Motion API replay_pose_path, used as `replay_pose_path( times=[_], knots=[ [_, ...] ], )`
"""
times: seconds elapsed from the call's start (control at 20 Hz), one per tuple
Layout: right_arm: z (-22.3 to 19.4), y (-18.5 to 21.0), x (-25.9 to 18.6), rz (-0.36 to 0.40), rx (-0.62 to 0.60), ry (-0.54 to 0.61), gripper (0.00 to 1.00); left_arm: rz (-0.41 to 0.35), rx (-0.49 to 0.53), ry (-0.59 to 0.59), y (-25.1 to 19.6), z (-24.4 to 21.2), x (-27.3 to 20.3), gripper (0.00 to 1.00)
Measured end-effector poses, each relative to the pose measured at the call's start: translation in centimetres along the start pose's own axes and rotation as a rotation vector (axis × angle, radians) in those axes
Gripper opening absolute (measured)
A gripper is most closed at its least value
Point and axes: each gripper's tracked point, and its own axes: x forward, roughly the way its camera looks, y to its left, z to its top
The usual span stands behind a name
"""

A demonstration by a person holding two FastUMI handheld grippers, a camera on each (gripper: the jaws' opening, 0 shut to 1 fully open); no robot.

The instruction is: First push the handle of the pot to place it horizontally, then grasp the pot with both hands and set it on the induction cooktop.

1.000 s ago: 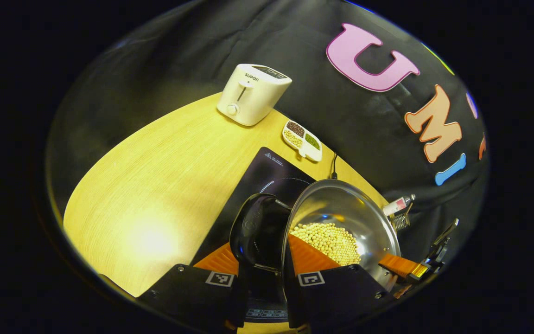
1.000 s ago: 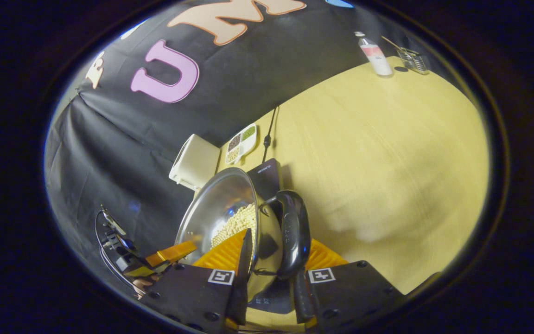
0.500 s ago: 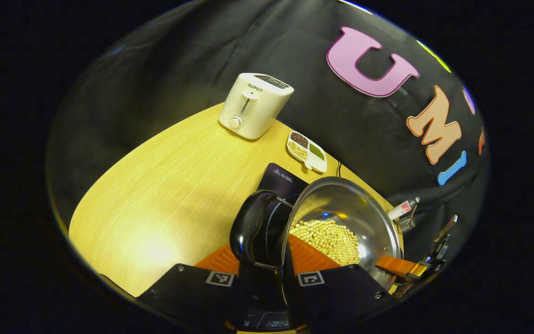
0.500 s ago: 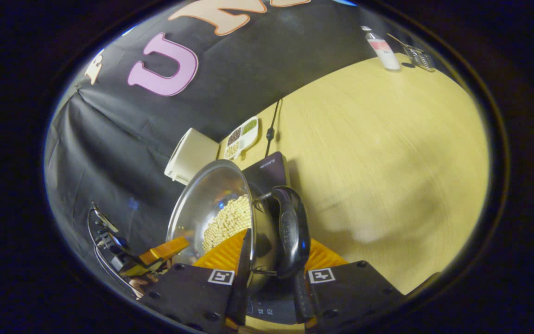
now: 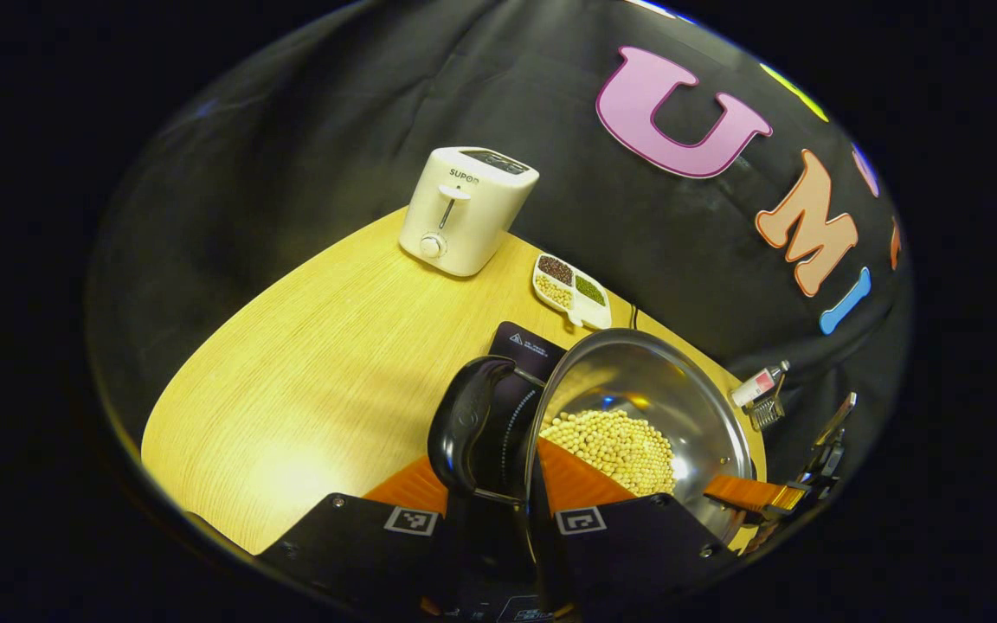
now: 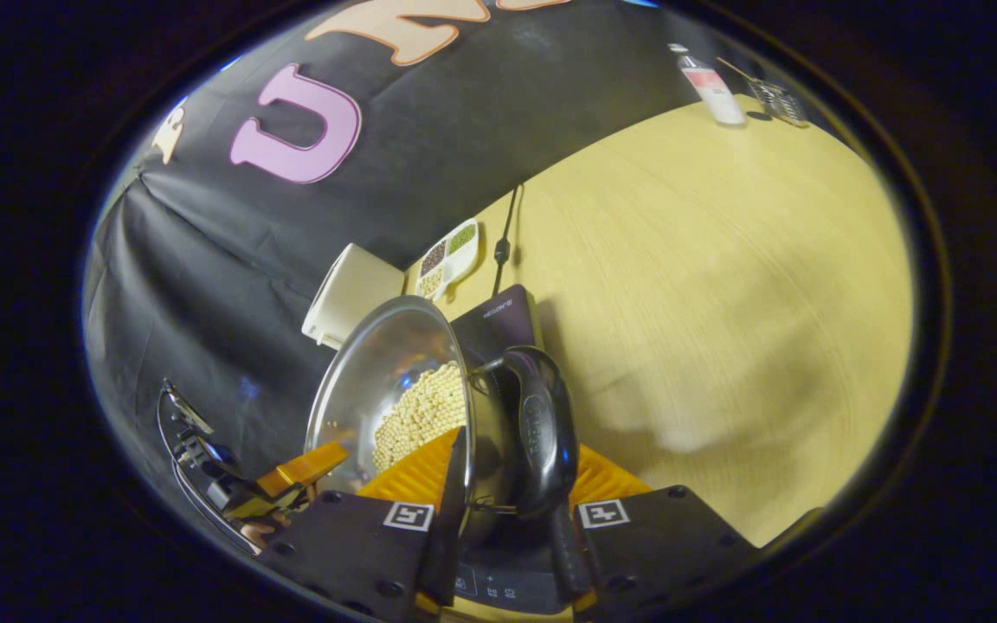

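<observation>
Steel pot (image 5: 637, 398) with pale beans (image 5: 615, 446) inside is held at both sides, over the dark induction cooktop (image 5: 529, 346) on the wooden desk (image 5: 308, 363). In the left gripper view, the left hand-held gripper (image 5: 494, 484) is clamped across the pot's rim and its black side handle (image 5: 464, 424), one finger inside the bowl and one outside. In the right gripper view, the right hand-held gripper (image 6: 503, 493) is clamped likewise on the opposite rim and black handle (image 6: 542, 433), with the cooktop's control strip seen just below the fingers. Whether the pot's base touches the cooktop cannot be told. A white toaster (image 5: 466, 208) and a divided dish of grains (image 5: 569, 290) are set at the desk's far edge, a bottle (image 6: 710, 86) farther off.
</observation>
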Motion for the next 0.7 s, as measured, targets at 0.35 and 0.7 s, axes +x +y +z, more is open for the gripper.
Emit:
replay_pose_path(
  times=[0.35, 0.7],
  knots=[
    [1.9, -2.6, -1.6, -0.08, -0.07, -0.04, 0.97, 0.077, 0.239, -0.051, 1.7, 2.1, -0.1, 0.68],
    [5.4, -3.8, -7.0, -0.092, -0.074, -0.151, 0.92, 0.099, 0.264, -0.106, 2.0, 2.9, -2.5, 0.98]
  ],
)
